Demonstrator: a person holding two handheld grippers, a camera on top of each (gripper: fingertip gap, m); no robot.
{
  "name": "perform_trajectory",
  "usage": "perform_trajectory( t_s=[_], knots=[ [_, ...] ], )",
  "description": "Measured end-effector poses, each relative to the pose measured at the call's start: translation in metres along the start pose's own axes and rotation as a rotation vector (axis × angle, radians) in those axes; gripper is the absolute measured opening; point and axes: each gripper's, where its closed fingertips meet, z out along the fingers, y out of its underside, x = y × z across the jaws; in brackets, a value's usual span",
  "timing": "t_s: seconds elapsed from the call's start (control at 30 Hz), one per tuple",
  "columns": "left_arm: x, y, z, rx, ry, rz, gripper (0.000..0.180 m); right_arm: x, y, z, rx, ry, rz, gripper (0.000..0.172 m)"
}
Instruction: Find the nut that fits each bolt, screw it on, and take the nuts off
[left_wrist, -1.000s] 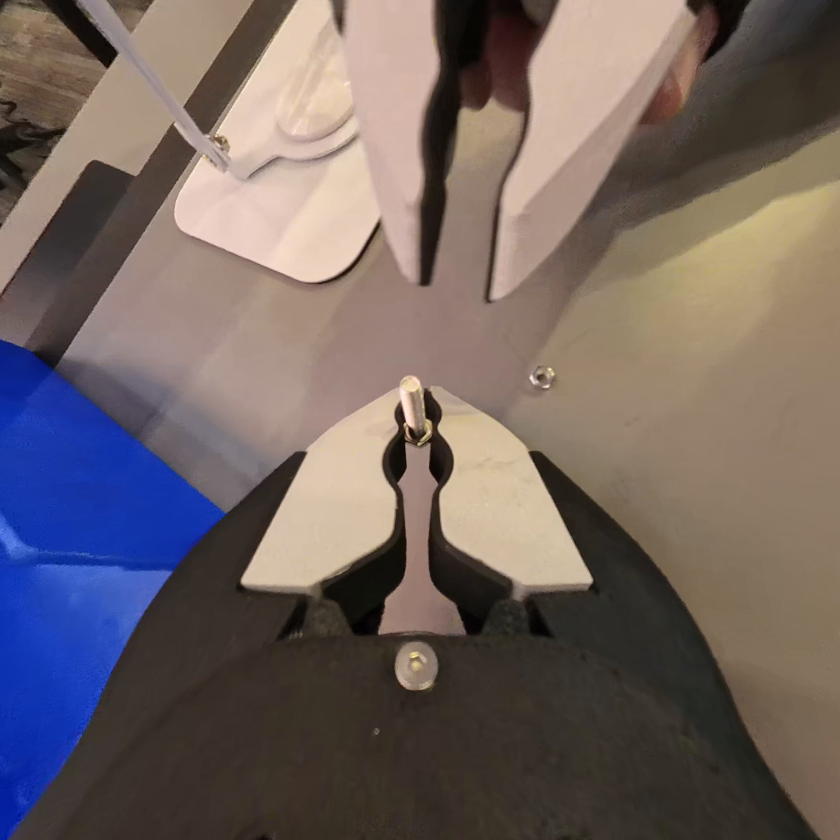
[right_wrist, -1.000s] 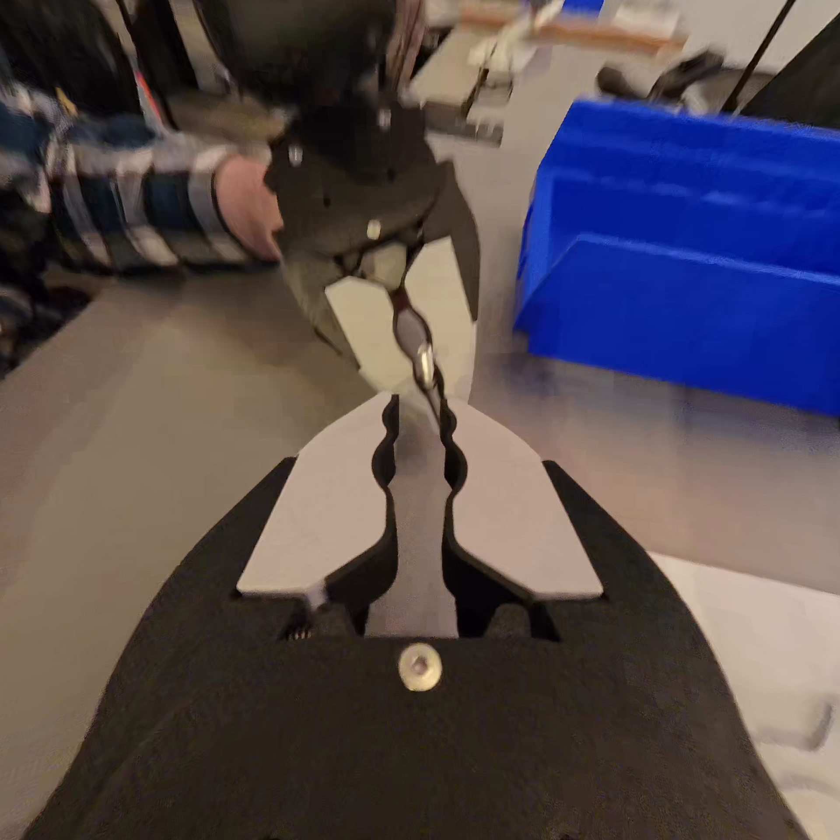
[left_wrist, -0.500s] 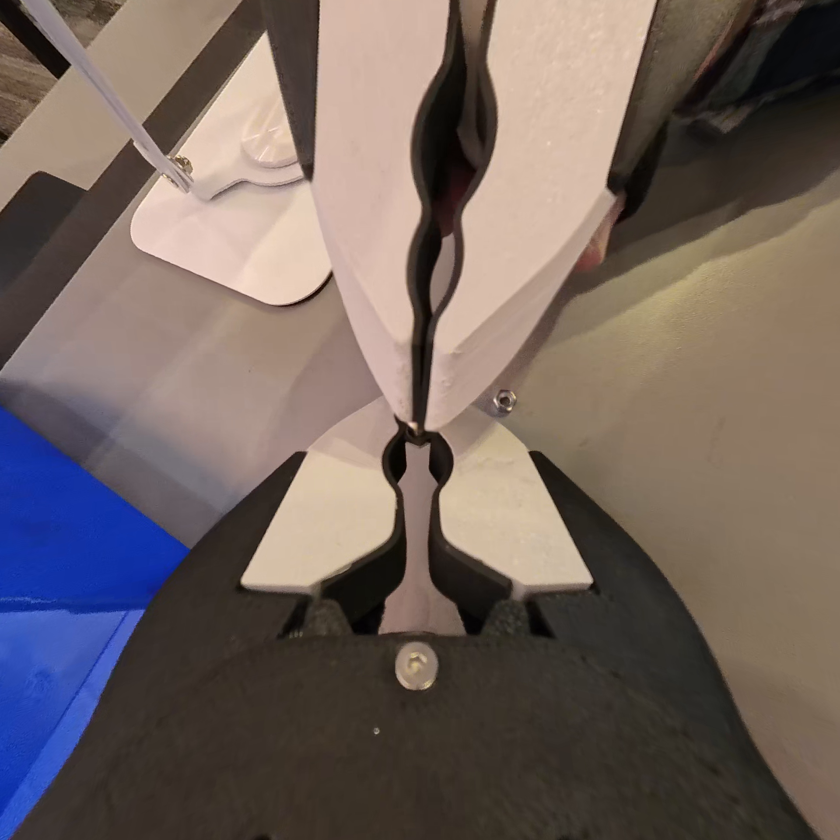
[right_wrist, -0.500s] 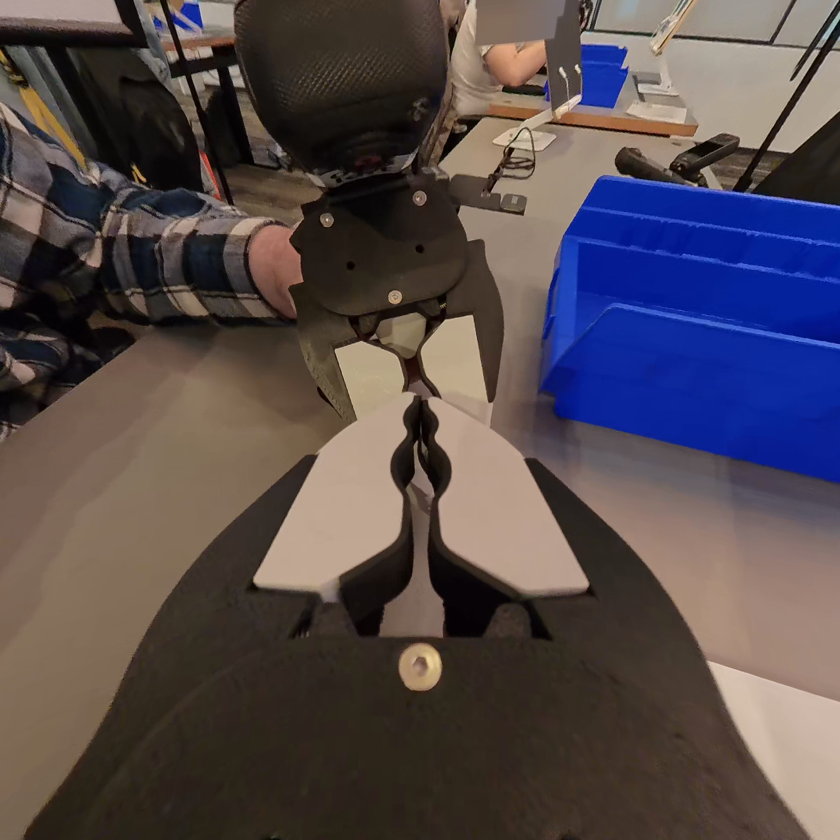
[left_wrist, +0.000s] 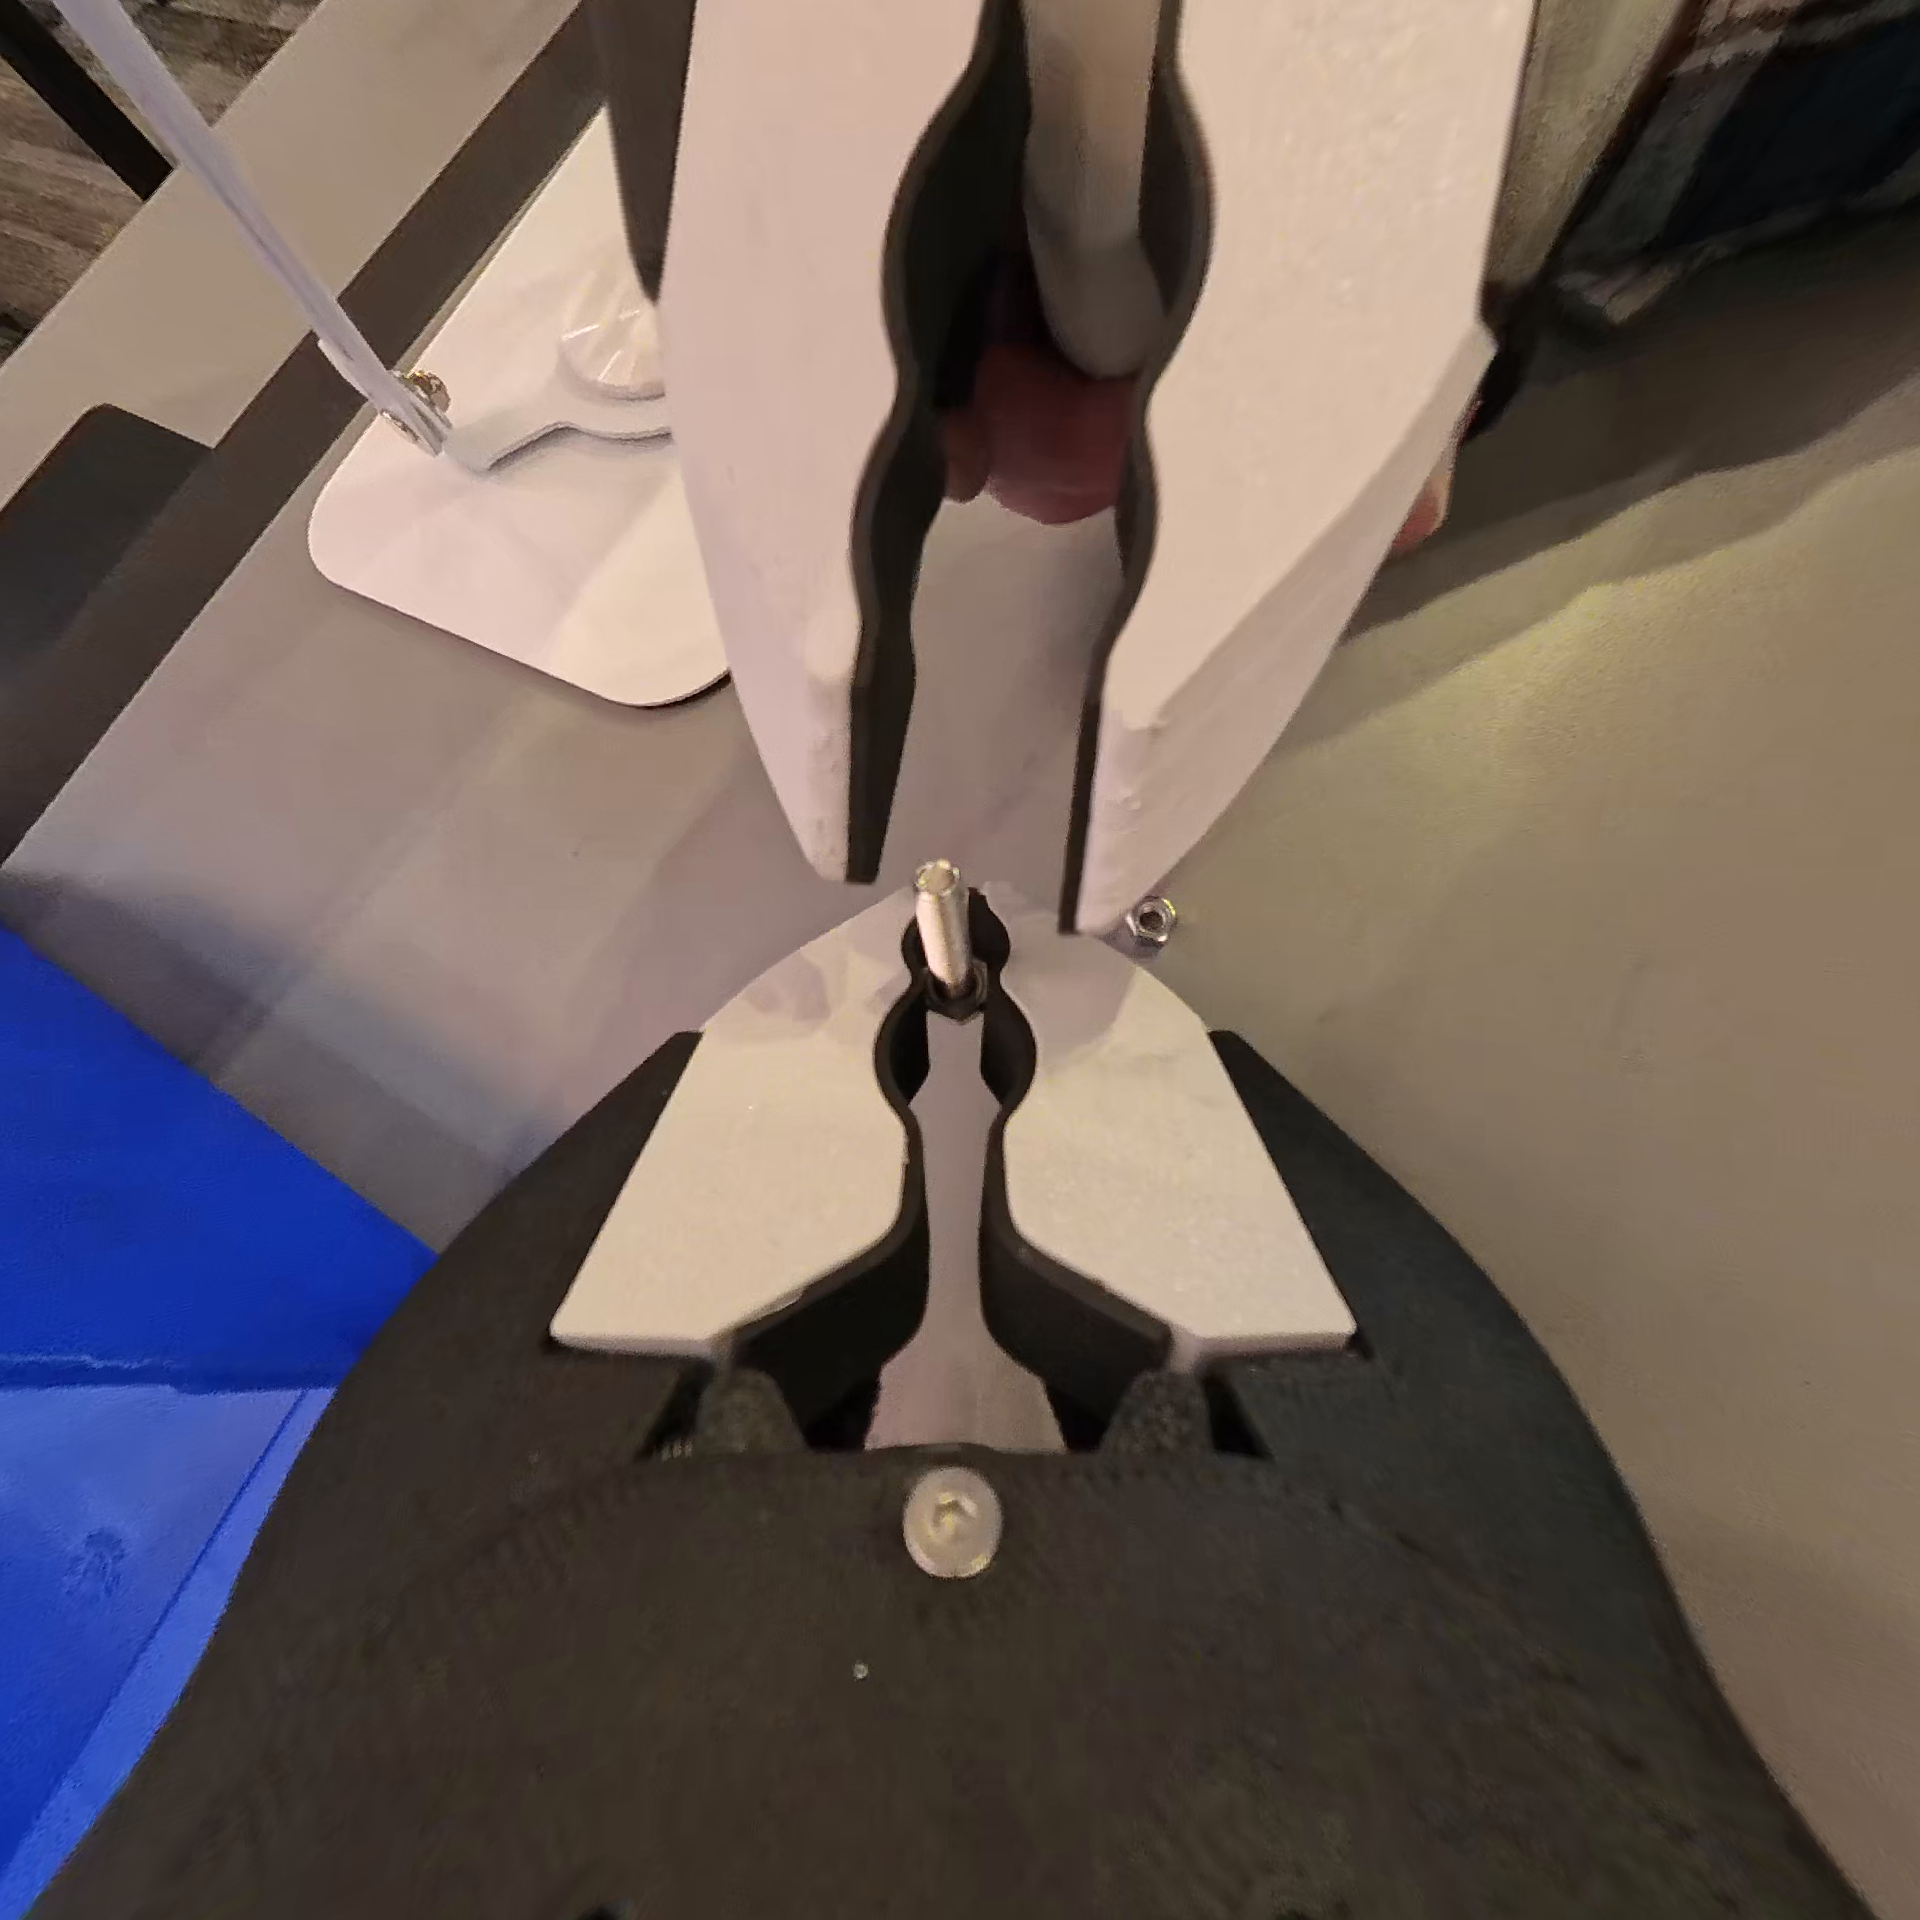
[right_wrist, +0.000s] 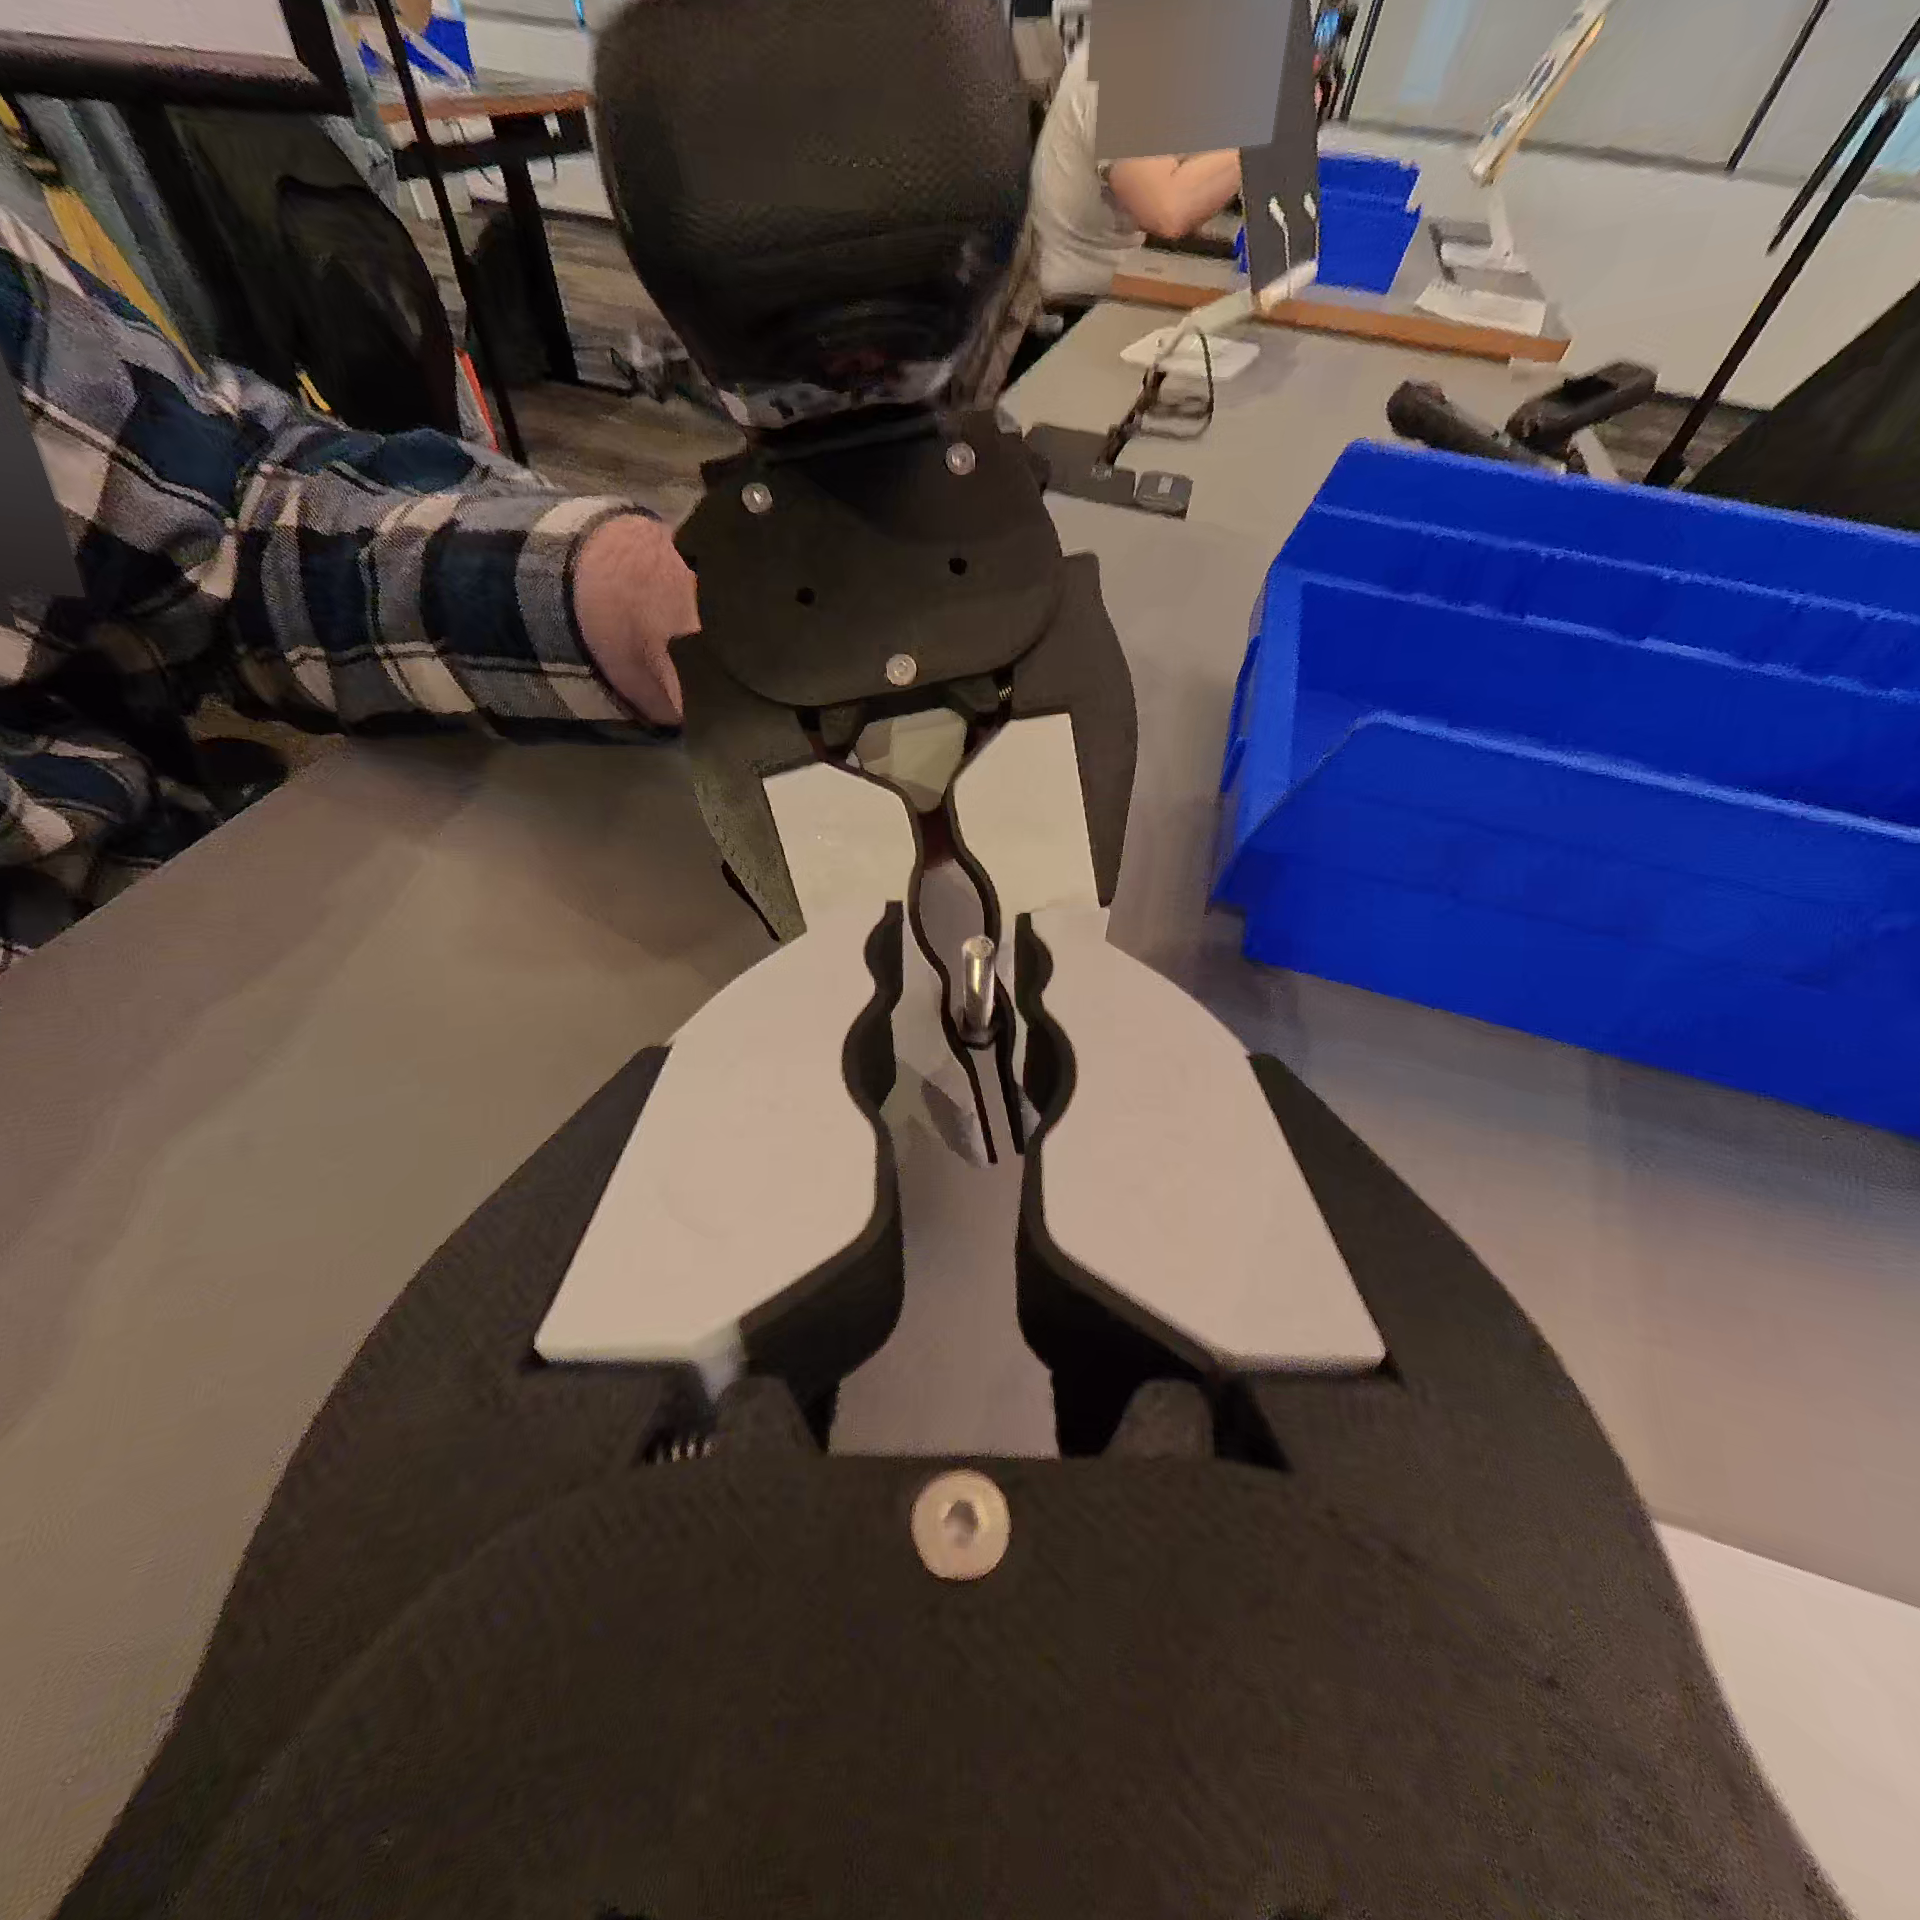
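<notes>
While the left tongs (left_wrist: 951, 997) clamp the small, slippery bolt (left_wrist: 940, 930) at its nut (left_wrist: 958, 1000), the right tongs (right_wrist: 951, 982) gape empty around it.

Bolt (left_wrist: 943, 940) between tools, loose nut (left_wrist: 1153, 921) seemingly on table (left_wrist: 1558, 935)

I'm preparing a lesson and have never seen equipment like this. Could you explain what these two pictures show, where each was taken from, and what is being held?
A person holds two hand-operated grippers; each carries a camera looking along its own fingers. In the left view, the left gripper is shut on a silver bolt with a nut on it. The right gripper faces it, fingers open, holding nothing. The right view shows the same bolt from the opposite side. On the grey table lie a loose nut, a blue bin and a white stand base.
</notes>
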Motion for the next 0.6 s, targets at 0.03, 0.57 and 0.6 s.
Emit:
perform_trajectory(
  t_s=[0.03, 0.57, 0.6],
  knots=[
    [0.000, -0.001, 0.000, 0.006, 0.001, -0.002, 0.004, 0.002, 0.003, 0.001, -0.023, 0.005, 0.005, 0.019],
    [-0.001, -0.024, -0.012, 0.175, 0.034, -0.048, 0.019, 0.011, -0.018, -0.008, 0.141, -0.008, 0.116, 0.005],
    [0.002, -0.026, -0.013, 0.194, 0.058, -0.056, 0.022, 0.011, -0.022, -0.009, 0.169, -0.020, 0.129, 0.005]
  ],
)
